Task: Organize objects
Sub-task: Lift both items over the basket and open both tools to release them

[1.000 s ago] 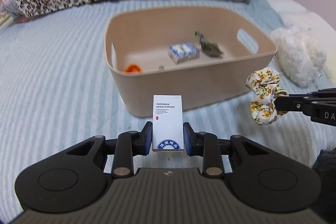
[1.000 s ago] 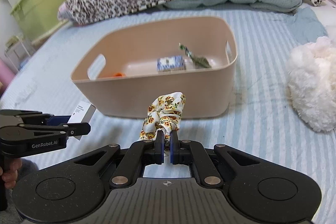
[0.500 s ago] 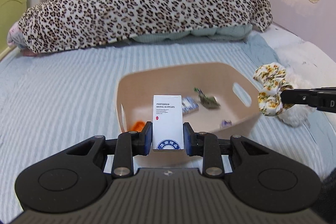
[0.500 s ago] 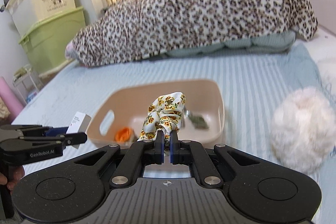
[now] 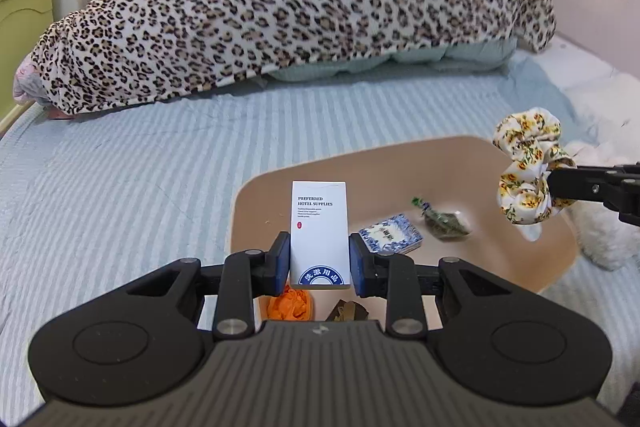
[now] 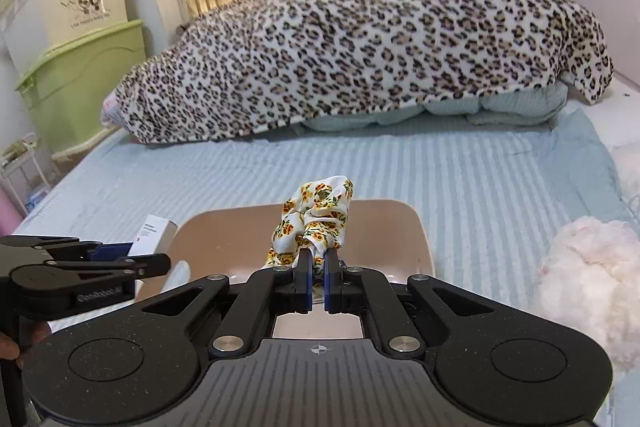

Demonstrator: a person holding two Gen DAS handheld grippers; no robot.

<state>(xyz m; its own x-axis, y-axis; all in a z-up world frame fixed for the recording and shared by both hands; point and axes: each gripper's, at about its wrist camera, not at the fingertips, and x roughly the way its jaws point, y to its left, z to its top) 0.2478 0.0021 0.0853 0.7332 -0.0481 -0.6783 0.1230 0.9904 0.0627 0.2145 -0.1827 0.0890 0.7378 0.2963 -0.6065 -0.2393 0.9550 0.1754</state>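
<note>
Left tool (image 5: 320, 259): clenched on the upright white hotel-supplies box (image 5: 319, 233), held above the near left part of the beige bin (image 5: 520, 163).
Right tool (image 6: 316, 281): clamped on the floral scrunchie (image 6: 316, 221), over the bin's middle.
Risk, box: released near the rim, it may tip onto the bed (image 5: 120, 187).
Risk, scrunchie: soft fabric may snag on a finger when freed.
Already in bin: patterned pack (image 5: 391, 238), orange item (image 5: 290, 305).

Inside the beige bin (image 5: 520, 267), the bare floor lies toward 1 o'clock; a blue patterned pack (image 5: 391, 239) and green sachet (image 5: 446, 223) occupy the middle, an orange item (image 5: 290, 305) at 6.
</note>
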